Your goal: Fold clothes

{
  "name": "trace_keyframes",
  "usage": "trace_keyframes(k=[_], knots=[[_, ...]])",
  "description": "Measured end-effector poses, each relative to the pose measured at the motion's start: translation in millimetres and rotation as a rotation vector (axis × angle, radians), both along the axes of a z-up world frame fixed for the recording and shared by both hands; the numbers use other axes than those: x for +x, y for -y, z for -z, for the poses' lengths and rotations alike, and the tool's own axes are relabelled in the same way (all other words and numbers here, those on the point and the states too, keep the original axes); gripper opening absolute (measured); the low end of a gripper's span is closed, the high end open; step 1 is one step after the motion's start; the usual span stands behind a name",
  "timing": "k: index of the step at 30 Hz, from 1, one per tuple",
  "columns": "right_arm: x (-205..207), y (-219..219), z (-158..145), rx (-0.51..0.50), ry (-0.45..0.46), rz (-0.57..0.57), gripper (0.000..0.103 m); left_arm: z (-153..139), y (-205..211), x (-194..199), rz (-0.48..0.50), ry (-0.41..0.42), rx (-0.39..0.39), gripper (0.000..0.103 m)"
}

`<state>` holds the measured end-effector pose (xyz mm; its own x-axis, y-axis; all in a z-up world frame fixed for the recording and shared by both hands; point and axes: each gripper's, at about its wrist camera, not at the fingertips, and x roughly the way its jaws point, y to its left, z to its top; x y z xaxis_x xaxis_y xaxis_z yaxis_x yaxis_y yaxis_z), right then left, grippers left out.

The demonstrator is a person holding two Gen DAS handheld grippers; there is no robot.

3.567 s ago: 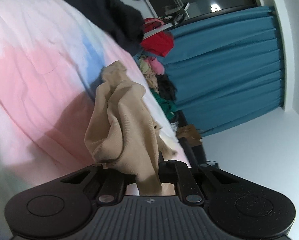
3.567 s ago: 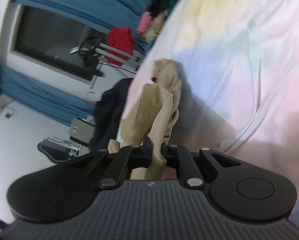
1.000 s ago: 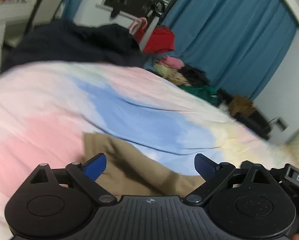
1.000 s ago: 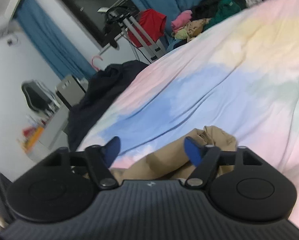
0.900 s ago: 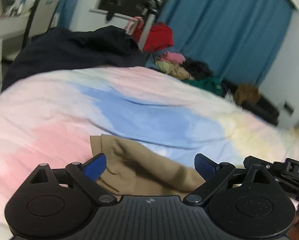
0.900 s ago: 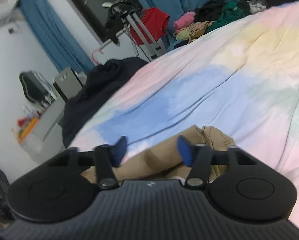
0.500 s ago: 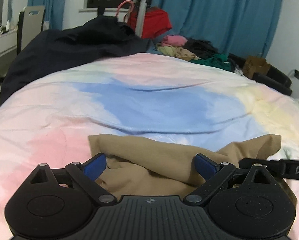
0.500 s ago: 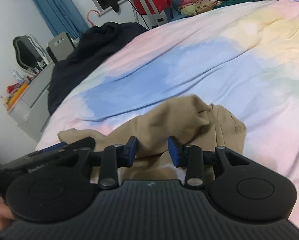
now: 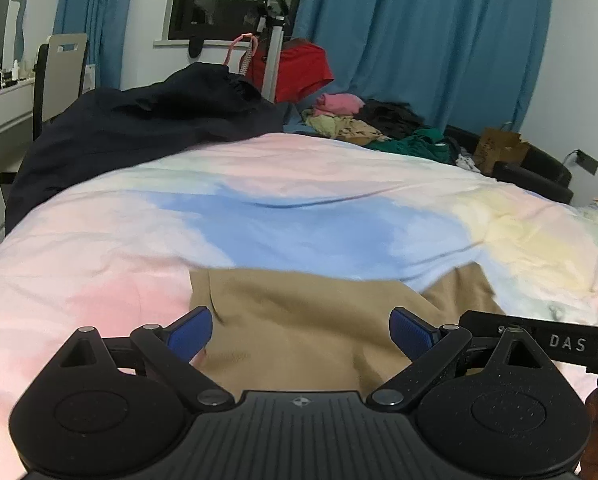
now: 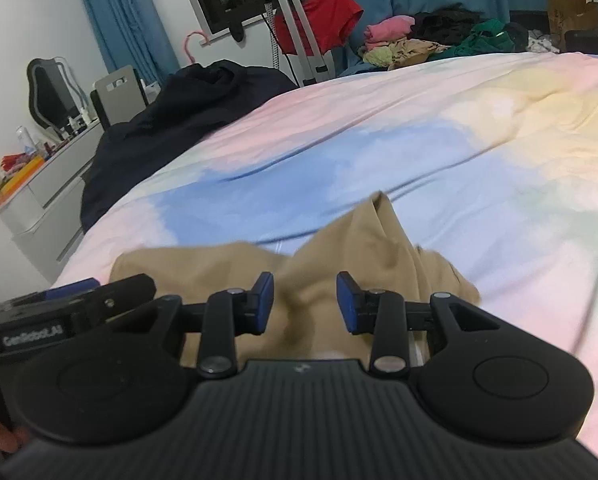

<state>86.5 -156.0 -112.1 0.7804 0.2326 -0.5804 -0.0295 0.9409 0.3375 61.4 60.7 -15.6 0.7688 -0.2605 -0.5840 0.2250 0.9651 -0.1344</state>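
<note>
On the bedspread (image 9: 299, 216), tan garment (image 9: 299, 320) beneath both jaws, left wide apart, right half-spread, neither gripping

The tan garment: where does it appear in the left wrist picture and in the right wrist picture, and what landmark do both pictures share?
Left wrist view: the tan garment lies low in the centre, between the open fingers, on the pastel bedsheet.
Right wrist view: the tan garment lies low in the centre, reaching left.
Shared landmark: the red cloth hanging before the blue curtain.

White letters "DAS" stand on the right gripper (image 9: 539, 342); "GenRobot.AI" stands on the left gripper (image 10: 31, 332).
</note>
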Motion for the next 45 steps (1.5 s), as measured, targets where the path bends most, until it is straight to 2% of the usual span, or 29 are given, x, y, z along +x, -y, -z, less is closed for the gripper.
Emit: trace_keyframes(k=[2,5,7,10,15,19,22,25,27,30,32,34,40,42,45], knots=[[-13,-1,-3,0.011,0.000,-0.011,0.039,0,4,-8,0.018,0.003,0.009,0.096],[-14,-8,0,-0.045,0.000,-0.018,0.039,8,14,-9,0.022,-0.011,0.072,0.096],[-3,-7,8,-0.050,-0.021,-0.005,0.039,20,19,-3,0.016,-0.031,0.116,0.096],[19,-3,22,-0.069,-0.057,0.006,0.036,34,18,7,0.007,-0.054,0.133,0.097],[37,-2,35,-0.102,-0.044,-0.012,0.036,35,8,5,-0.007,-0.057,0.096,0.097],[21,-2,24,-0.082,-0.029,-0.017,0.038,19,0,-18,0.003,-0.034,0.033,0.095],[3,-2,15,-0.056,-0.032,-0.017,0.038,10,4,-38,0.012,-0.004,0.056,0.095],[-16,-4,11,-0.064,-0.038,-0.021,0.036,17,8,-45,0.013,-0.055,0.065,0.095],[-17,-5,16,-0.088,-0.062,-0.030,0.036,26,11,-43,0.015,-0.095,0.085,0.095],[-15,-7,26,-0.128,-0.102,-0.044,0.036,27,9,-44,0.014,-0.110,0.065,0.093],[-15,-5,27,-0.112,-0.110,-0.039,0.036,20,1,-48,0.032,-0.108,0.008,0.093],[-15,-3,26,-0.088,-0.115,-0.032,0.036,11,-15,-56,0.037,-0.121,-0.113,0.093],[-14,10,27,0.003,-0.132,-0.012,0.036,3,-67,-85,0.038,-0.242,-0.580,0.092],[-13,12,28,0.026,-0.140,-0.005,0.036,13,-72,-86,0.031,-0.304,-0.657,0.092],[-13,13,28,0.044,-0.144,0.002,0.036,34,-72,-77,0.009,-0.411,-0.705,0.092]])
